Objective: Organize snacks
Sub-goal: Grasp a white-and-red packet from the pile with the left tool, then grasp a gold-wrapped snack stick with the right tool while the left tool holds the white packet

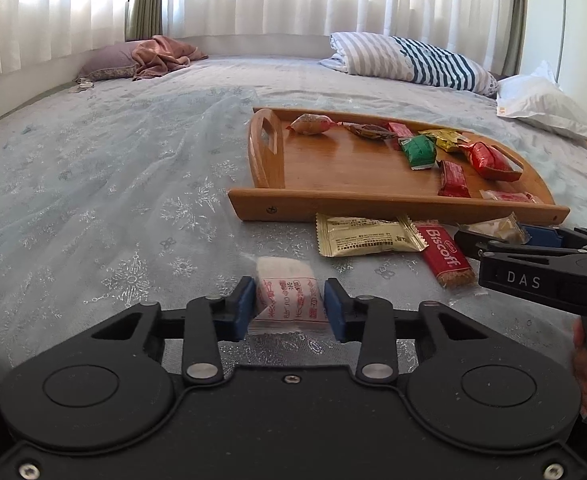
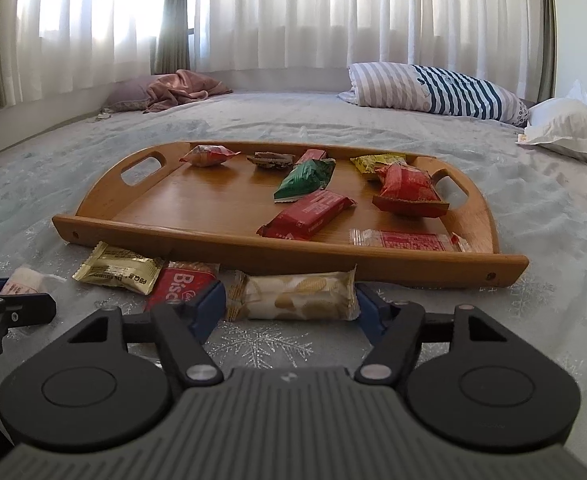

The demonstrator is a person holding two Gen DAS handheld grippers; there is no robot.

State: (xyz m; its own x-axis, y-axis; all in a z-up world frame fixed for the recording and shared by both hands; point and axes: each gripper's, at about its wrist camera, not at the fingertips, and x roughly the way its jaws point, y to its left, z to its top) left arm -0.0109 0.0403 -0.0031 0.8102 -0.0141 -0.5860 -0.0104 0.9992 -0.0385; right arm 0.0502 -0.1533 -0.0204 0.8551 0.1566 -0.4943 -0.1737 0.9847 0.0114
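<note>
Crinkly wrappers may slip: left tongs (image 1: 289, 306) pinch the white packet (image 1: 289, 300) at lower centre, right tongs (image 2: 291, 306) bracket the cracker pack (image 2: 293, 294) lengthwise, contact unclear. Both lie on the bed (image 1: 93, 200) below the tray (image 2: 285, 258); lifting could snag its rim.

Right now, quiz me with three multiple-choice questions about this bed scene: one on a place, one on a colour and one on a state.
1. Where is the cracker packet? A inside the tray; B on the bedspread; C on a pillow.
2. What colour is the Biscoff wrapper? A red; B blue; C green.
3. How does the wooden tray sit? A upside down; B on its edge; C flat, right way up.

Answers:
1. B, it lies on the bedspread between the fingers of the right hand-held gripper.
2. A, the white lettering is on red.
3. C, snacks rest on its floor.
</note>
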